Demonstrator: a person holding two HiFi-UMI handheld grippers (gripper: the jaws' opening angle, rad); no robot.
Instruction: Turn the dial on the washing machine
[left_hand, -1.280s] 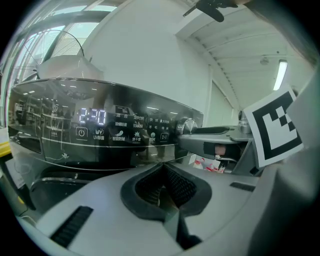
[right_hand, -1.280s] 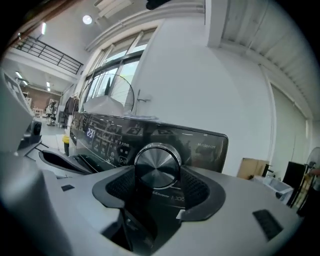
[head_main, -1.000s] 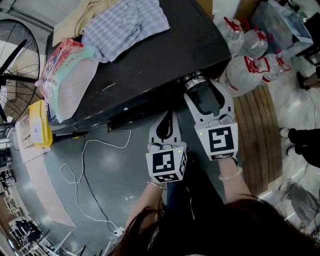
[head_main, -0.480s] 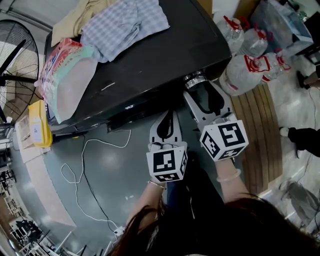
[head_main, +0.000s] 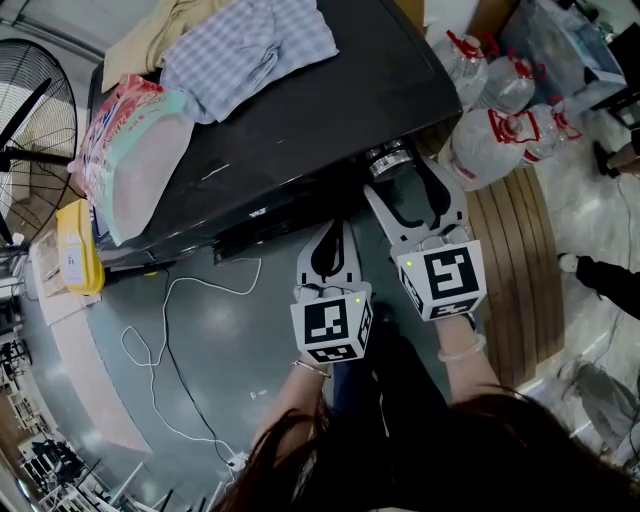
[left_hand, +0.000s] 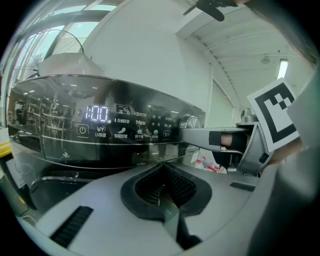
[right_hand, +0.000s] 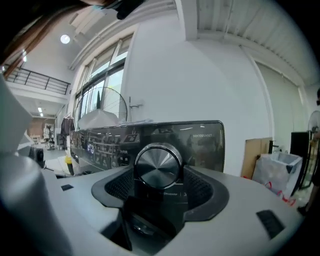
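The dial (right_hand: 157, 165) sits at the right end of the washing machine's (head_main: 300, 110) front panel (left_hand: 125, 125), on the side near the person. It is a round metal knob with a smooth, brushed face. It looks rigid and probably slippery, so it is best held by its rim on two opposite sides. The right tongs (head_main: 402, 185) stand around it, jaws apart. They have just been opening, and the pads seem barely clear of the rim, though that is hard to judge this close. The left tongs (head_main: 335, 228) are closed on nothing, just left of it.
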